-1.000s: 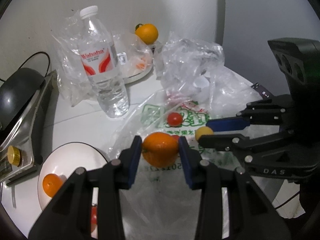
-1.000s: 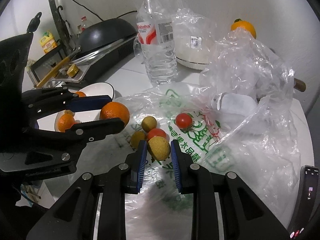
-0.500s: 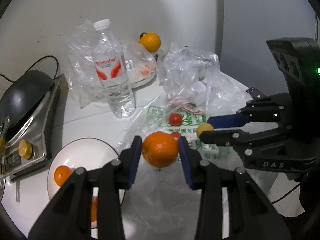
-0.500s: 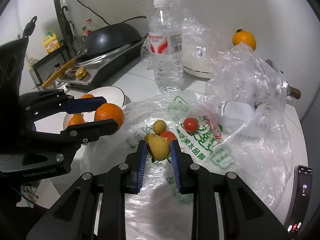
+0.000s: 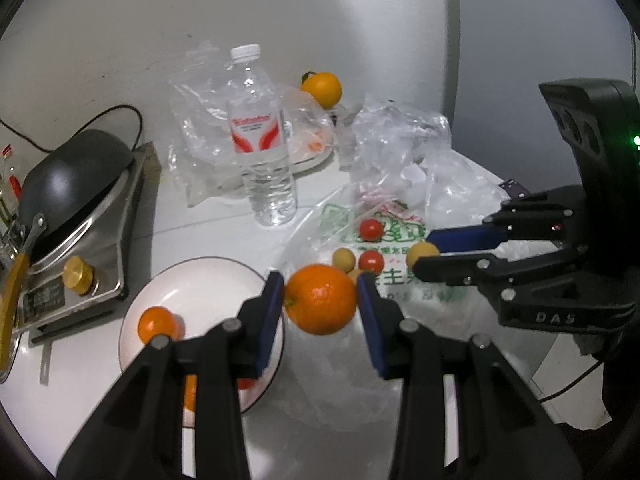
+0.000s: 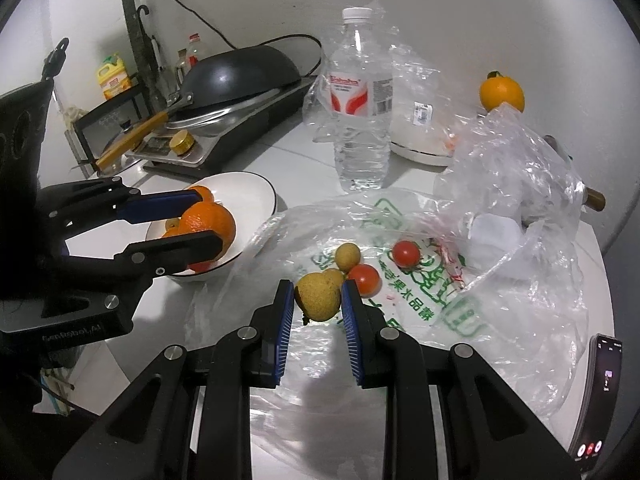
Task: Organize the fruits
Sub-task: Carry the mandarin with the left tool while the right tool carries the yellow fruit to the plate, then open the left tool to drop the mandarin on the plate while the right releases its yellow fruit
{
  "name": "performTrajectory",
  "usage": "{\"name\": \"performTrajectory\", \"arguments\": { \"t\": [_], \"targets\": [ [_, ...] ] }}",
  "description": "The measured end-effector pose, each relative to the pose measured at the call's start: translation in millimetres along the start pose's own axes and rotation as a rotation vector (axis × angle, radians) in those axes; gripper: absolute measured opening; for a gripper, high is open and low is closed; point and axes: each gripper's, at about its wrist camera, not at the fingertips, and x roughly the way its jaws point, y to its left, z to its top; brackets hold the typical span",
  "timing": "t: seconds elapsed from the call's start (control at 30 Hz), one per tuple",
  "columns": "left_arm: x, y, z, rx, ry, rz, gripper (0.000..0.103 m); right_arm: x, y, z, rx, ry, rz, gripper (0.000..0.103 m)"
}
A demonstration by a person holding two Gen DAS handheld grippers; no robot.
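Observation:
My left gripper (image 5: 321,304) is shut on an orange (image 5: 320,299) and holds it in the air beside the white bowl (image 5: 192,276), which has small oranges in it (image 5: 157,323). My right gripper (image 6: 317,300) is shut on a small yellow-brown fruit (image 6: 318,297), lifted above the flat plastic bag (image 6: 400,280). On that bag lie two cherry tomatoes (image 6: 406,253) (image 6: 366,279) and a yellow fruit (image 6: 347,255). The left gripper with its orange (image 6: 208,222) shows over the bowl's edge (image 6: 256,188) in the right wrist view.
A water bottle (image 5: 260,140) stands behind the bowl. A stove with a black wok (image 5: 68,184) is at the left. Crumpled plastic bags (image 6: 512,168), a covered dish (image 6: 420,136), another orange (image 6: 502,94) and a phone (image 6: 598,392) are at the right.
Both grippers have risen and pulled back with their fruit. The left gripper with the orange has moved left toward the bowl.

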Motion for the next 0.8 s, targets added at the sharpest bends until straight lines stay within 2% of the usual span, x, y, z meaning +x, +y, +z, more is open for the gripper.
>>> {"name": "performTrajectory", "arguments": {
  "t": [0.4,0.8],
  "targets": [
    [-8.6,32.6,-17.6,-0.050,0.009,0.050,0.038,11.2,22.6,7.7,-0.035,0.019,0.012,0.026],
    [11.4,53.8,-28.5,-0.086,0.031,0.051,0.038,31.2,28.0,14.5,-0.047,0.053,0.016,0.026]
  ]
}}
